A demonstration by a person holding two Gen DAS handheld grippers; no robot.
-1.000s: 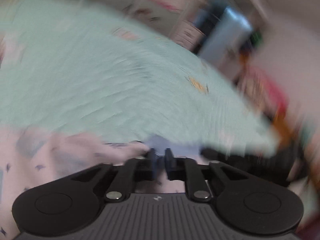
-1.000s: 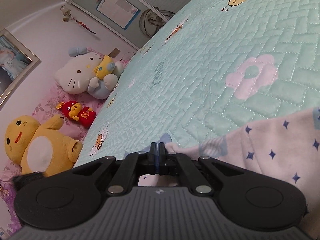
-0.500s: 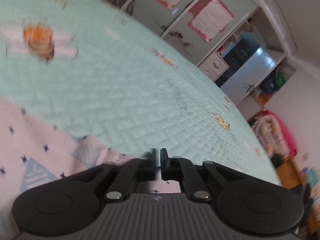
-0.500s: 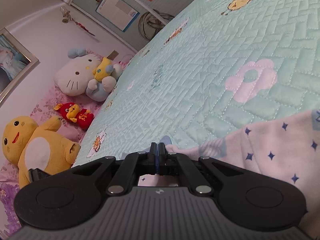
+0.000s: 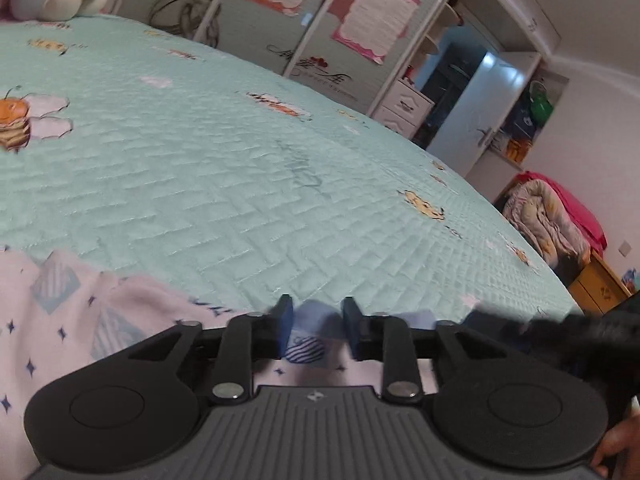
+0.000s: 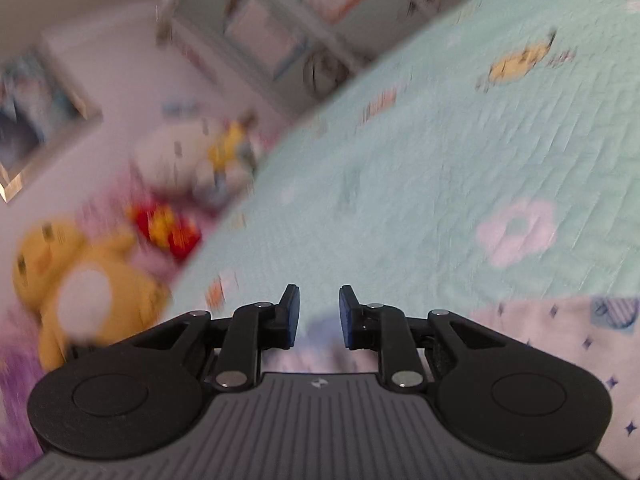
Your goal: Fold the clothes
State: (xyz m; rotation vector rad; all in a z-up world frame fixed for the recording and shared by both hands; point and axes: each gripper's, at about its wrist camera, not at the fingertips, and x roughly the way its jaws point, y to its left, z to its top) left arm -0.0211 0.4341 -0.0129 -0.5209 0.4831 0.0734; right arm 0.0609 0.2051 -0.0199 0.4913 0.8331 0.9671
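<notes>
Two grippers, each with its fingers spread apart and holding nothing, sit low over a bed covered in a mint-green quilted bedspread [image 5: 248, 168]. The left gripper [image 5: 317, 322] has a pale pink garment [image 5: 80, 320] printed with small navy stars lying under it and spreading away to the left of its fingers; a light blue edge of the cloth shows in the gap between the two fingers, not pinched. The right gripper [image 6: 319, 316] view is blurred by motion; the same garment [image 6: 580, 344] lies to the right of its fingers and beneath them. Beyond the fingers to the left, at the bed's edge, sit a yellow plush toy [image 6: 80, 280] and a small red plush toy [image 6: 168, 230].
</notes>
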